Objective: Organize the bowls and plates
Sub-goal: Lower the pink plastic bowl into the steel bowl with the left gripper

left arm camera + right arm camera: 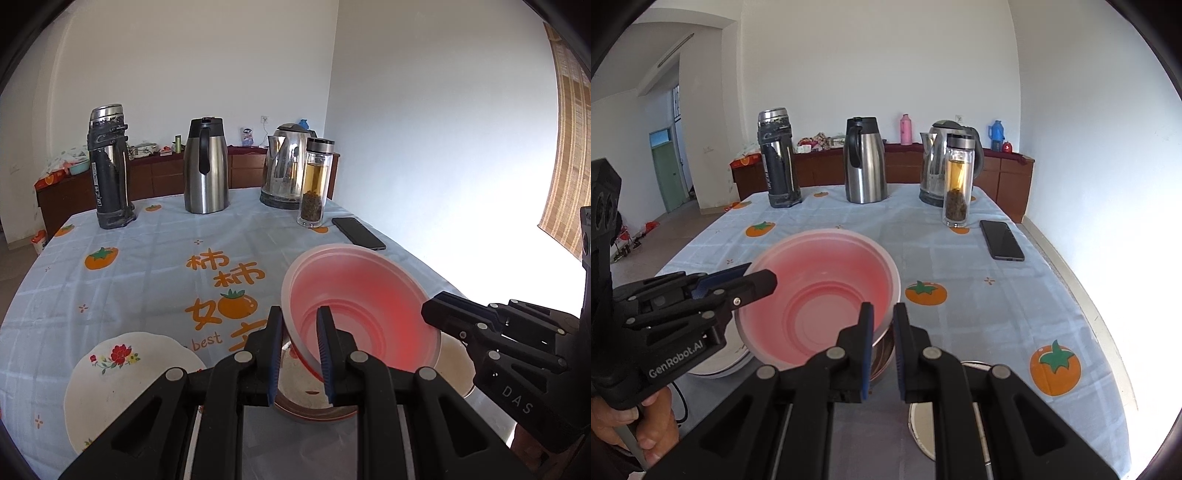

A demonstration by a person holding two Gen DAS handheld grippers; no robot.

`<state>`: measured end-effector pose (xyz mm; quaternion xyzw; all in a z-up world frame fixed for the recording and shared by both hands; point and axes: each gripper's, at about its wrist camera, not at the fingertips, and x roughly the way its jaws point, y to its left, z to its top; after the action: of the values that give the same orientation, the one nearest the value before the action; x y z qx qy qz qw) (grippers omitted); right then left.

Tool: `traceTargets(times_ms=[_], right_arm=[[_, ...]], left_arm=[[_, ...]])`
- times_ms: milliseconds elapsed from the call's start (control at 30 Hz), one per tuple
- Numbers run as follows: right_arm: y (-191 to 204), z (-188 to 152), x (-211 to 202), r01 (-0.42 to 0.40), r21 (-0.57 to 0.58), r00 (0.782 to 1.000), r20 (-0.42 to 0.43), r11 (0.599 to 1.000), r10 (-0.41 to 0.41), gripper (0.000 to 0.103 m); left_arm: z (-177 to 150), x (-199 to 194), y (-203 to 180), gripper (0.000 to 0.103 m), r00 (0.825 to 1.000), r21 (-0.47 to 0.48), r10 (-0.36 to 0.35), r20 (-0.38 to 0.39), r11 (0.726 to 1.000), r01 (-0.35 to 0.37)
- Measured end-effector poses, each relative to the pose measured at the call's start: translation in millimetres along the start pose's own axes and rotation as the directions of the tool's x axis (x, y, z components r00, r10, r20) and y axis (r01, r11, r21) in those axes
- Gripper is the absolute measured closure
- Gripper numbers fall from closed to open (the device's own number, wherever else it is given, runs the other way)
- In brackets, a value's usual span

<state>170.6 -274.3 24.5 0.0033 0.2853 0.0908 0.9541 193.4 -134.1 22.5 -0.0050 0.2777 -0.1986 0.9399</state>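
Note:
A translucent pink bowl (369, 295) (820, 280) hangs tilted just above the table, held from both sides. My left gripper (300, 332) is shut on its near-left rim; in the right wrist view the left gripper (764, 280) reaches in from the left. My right gripper (883, 321) is shut on the bowl's opposite rim, and the left wrist view has it (430, 312) coming in from the right. Under the pink bowl sits a metal bowl (310, 406) (882, 354) with a reddish rim, mostly hidden. A white flowered plate (110, 373) (716, 365) lies to the left.
A steel dish (456, 365) (923, 421) lies at the near right. At the far edge of the table stand two thermos jugs (779, 158) (866, 162), a kettle (934, 166) and a glass tea bottle (956, 181). A black phone (1001, 240) lies at the right. A hand (646, 424) holds the left gripper.

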Motion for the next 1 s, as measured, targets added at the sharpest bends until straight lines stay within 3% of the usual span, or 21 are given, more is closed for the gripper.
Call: traceTargets(times_ms=[467, 1000], right_arm=[[5.7, -0.1, 15.6, 0.026, -0.006, 0.999, -0.042, 1.000, -0.026, 0.091], [16.7, -2.2, 25.9, 0.038, -0.020, 0.997, -0.067, 0.999, -0.039, 0.090]], left_arm=[[-4.1, 10.2, 8.0, 0.083, 1.000, -0.003, -0.022, -0.016, 1.000, 0.022], [-9.1, 19.0, 16.7, 0.083, 1.000, 0.000, 0.013, -0.012, 1.000, -0.013]])
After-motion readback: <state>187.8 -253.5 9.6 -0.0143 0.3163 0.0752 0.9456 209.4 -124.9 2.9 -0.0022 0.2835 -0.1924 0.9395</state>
